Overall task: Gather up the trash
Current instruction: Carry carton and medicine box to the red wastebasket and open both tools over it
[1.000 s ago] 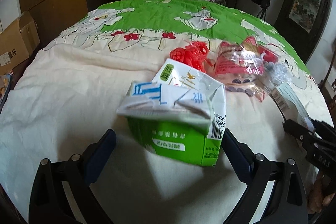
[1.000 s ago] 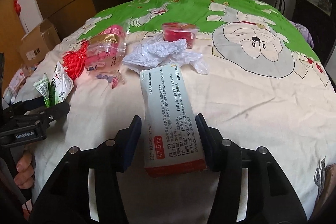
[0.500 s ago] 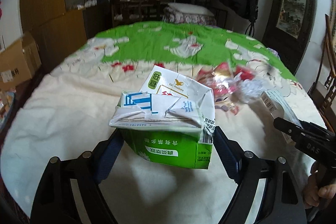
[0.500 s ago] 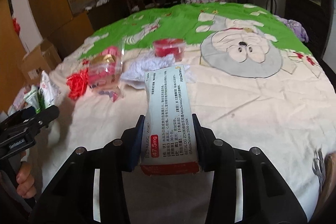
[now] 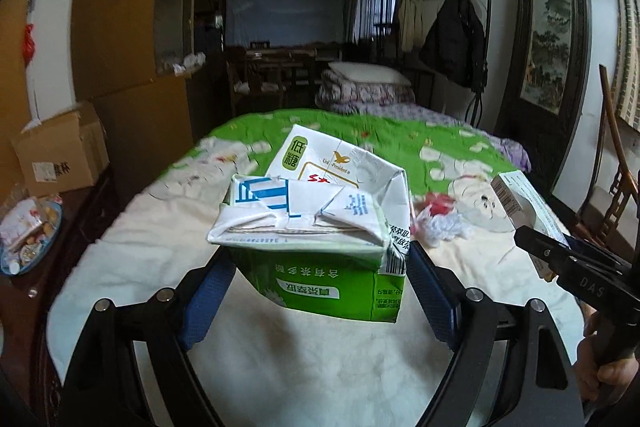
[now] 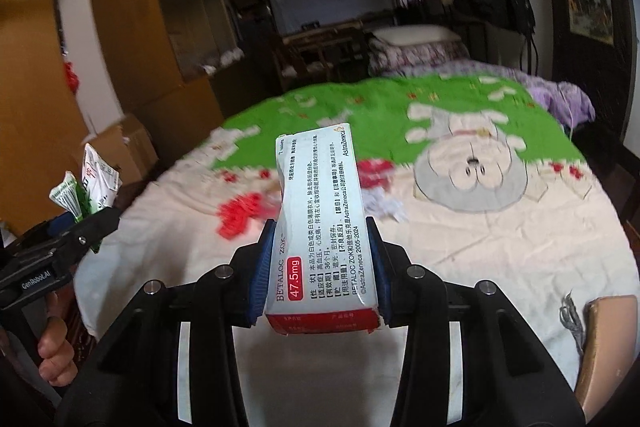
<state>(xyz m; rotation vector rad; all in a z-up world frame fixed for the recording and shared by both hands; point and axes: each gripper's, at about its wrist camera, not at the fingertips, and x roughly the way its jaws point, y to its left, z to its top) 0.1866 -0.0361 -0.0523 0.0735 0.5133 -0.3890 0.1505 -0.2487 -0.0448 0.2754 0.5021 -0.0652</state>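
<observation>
Left wrist view: left gripper clamps a crushed green-and-white carton between its blue pads, one pad on each side wall. Carton is held above the blanket, top flaps folded in and flattened; contents not visible. At right edge, right gripper carries a pill box. Beyond the carton on the blanket: red trash and a white crumpled bag, touching or just beside each other; blur prevents more. Left of the bed, an open cardboard box, contents hidden; near it a plate holding wrapped snacks. Right wrist view: right gripper grips the pill box, closed, red near end, label "BETALOC ZOK 47.5mg", narrow span, pads on both long sides, box clear of the blanket. Left gripper at left edge with the carton. Red trash and white bag lie blurred on the blanket.
</observation>
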